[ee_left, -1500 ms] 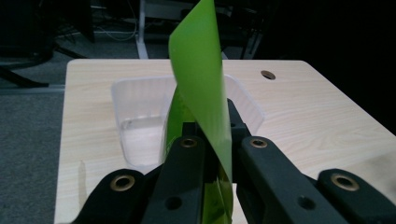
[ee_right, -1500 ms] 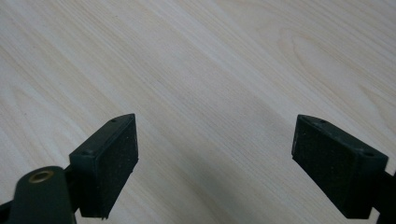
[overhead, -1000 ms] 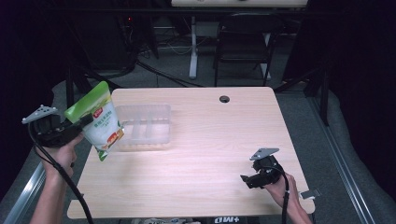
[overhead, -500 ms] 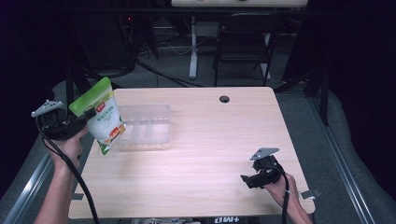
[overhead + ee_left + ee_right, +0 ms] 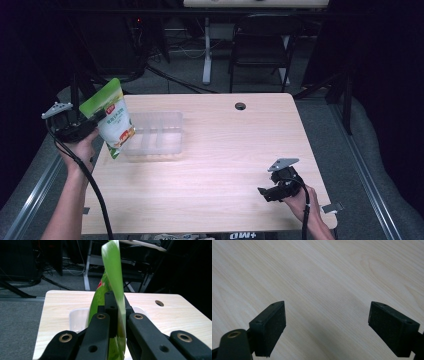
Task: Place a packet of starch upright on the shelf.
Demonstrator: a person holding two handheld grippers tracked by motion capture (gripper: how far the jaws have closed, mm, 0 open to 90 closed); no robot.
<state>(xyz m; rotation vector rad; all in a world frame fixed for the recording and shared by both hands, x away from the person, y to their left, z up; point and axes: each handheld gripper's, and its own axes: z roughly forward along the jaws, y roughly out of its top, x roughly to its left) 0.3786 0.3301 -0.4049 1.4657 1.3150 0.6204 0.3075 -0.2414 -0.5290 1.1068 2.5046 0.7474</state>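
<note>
A green and white snack pouch [image 5: 113, 119] hangs in the air over the table's left edge, its lower end just above the left end of a clear plastic tray [image 5: 162, 119]. My left gripper [image 5: 89, 121] is shut on the pouch's green top edge. In the left gripper view the jaws pinch the pouch [image 5: 112, 280] edge-on, with the clear tray [image 5: 76, 318] behind it. My right gripper [image 5: 264, 192] rests low at the table's front right, open. In the right gripper view its pads [image 5: 271, 326] stand wide apart over bare wood, nothing between them.
The wooden table [image 5: 220, 165] has a round cable hole [image 5: 240, 106] at the back. A chair [image 5: 260, 47] and a desk leg stand behind the table on grey carpet. Metal rails run along both sides of the table.
The left hand has carried the pouch to the right and slightly lower, closer to the tray. The right gripper has stayed where it was.
</note>
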